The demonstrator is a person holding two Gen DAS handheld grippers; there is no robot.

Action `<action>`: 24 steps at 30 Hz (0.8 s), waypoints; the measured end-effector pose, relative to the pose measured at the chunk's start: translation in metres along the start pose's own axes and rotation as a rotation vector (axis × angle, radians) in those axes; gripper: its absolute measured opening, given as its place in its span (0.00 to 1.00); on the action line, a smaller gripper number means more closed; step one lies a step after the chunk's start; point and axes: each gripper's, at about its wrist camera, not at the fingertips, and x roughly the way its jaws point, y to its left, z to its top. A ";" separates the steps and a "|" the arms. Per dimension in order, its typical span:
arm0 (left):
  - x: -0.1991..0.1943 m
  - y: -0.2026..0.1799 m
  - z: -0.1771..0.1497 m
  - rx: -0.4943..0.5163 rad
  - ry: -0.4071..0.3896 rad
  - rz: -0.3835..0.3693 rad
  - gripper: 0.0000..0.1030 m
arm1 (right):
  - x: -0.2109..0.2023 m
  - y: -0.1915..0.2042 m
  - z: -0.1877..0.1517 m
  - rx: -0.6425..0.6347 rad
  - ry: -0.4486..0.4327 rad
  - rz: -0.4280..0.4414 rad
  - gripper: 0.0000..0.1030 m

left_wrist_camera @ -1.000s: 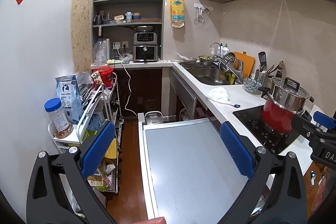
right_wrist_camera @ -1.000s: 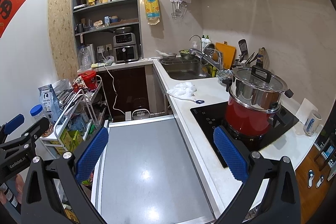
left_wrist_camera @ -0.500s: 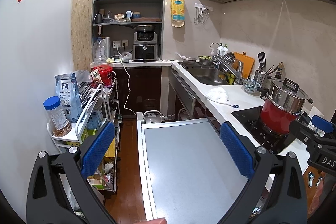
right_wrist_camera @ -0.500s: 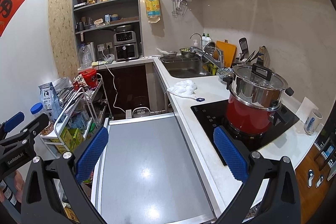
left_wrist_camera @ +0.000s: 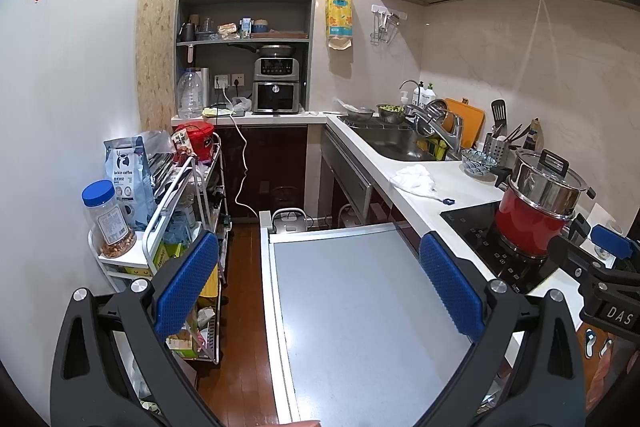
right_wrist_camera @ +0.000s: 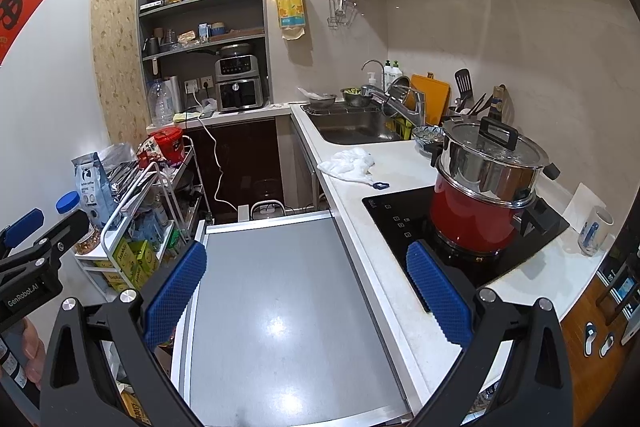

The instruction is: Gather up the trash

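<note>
Trash candidate: crumpled white wad (right_wrist_camera: 350, 165) on the table (right_wrist_camera: 404, 167), between sink (right_wrist_camera: 352, 129) and red pot (right_wrist_camera: 474, 217), nearer the sink. Looks light, soft, squashy; pinch the bunched middle. Left tool (left_wrist_camera: 318, 291) and right tool (right_wrist_camera: 306, 291) both spread, empty

A crumpled cloth (right_wrist_camera: 347, 163) is laid on the countertop (right_wrist_camera: 404, 163) between the sink (right_wrist_camera: 352, 129) behind and the induction hob (right_wrist_camera: 404, 215) in front. A lidded pot (right_wrist_camera: 486, 183) is set on the hob, a mug (right_wrist_camera: 595, 231) to its right. A storage cart (left_wrist_camera: 176, 211) is placed left of the grey table (left_wrist_camera: 360, 307)
</note>
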 end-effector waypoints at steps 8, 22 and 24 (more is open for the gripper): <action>0.001 -0.002 -0.003 -0.004 0.004 -0.002 0.98 | 0.001 -0.001 -0.001 0.001 0.004 0.001 0.96; -0.001 -0.003 0.001 -0.023 -0.005 0.033 0.98 | 0.005 -0.004 0.000 -0.010 0.010 0.009 0.96; -0.002 -0.001 0.002 -0.036 -0.006 0.010 0.98 | 0.005 -0.004 0.000 -0.010 0.010 0.010 0.96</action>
